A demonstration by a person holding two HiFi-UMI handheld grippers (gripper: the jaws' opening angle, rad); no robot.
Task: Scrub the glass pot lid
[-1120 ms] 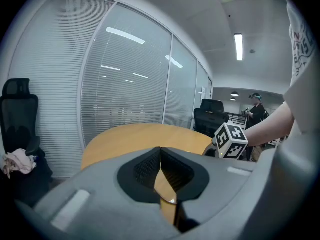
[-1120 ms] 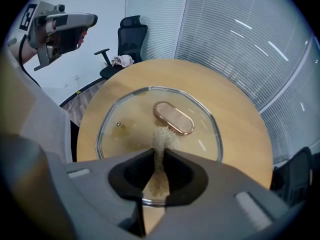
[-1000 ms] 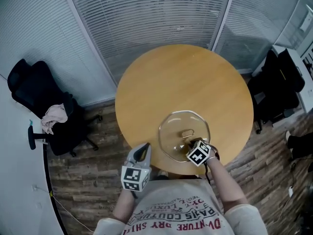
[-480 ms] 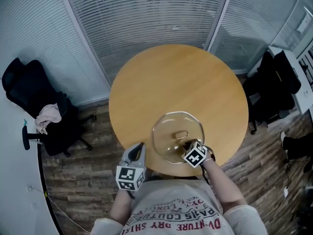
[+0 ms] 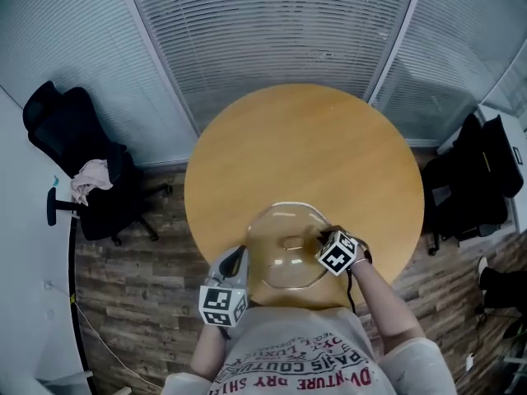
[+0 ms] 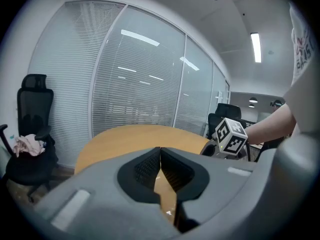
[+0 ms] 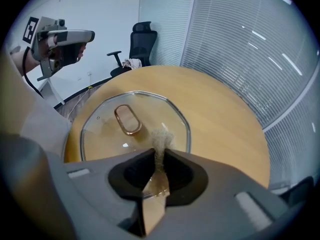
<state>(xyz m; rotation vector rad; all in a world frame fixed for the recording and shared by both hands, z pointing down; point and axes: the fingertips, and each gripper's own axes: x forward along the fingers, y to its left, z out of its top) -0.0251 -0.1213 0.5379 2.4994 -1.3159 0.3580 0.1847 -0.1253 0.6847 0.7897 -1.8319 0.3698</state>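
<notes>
The glass pot lid (image 5: 284, 263) lies flat on the round wooden table (image 5: 305, 146), near the front edge, with its copper-coloured handle (image 5: 292, 242) on top. In the right gripper view the lid (image 7: 107, 129) and its handle (image 7: 127, 119) lie just ahead of the jaws. My right gripper (image 5: 324, 239) is over the lid's right rim, shut on a small beige scrubbing pad (image 7: 161, 140) whose tuft sticks out over the glass. My left gripper (image 5: 237, 255) hangs beside the lid's left rim at the table edge, shut (image 6: 160, 151) with nothing in it.
A black office chair (image 5: 74, 163) with a pinkish cloth (image 5: 90, 179) on it stands left of the table. More dark chairs (image 5: 482, 175) stand at the right. Glass walls with blinds (image 5: 272, 31) close off the far side. The floor is wood planks.
The lid now sits a little further left and nearer the front edge. My right gripper has gone from the lid's near part to its right rim. The left gripper is closer to the lid.
</notes>
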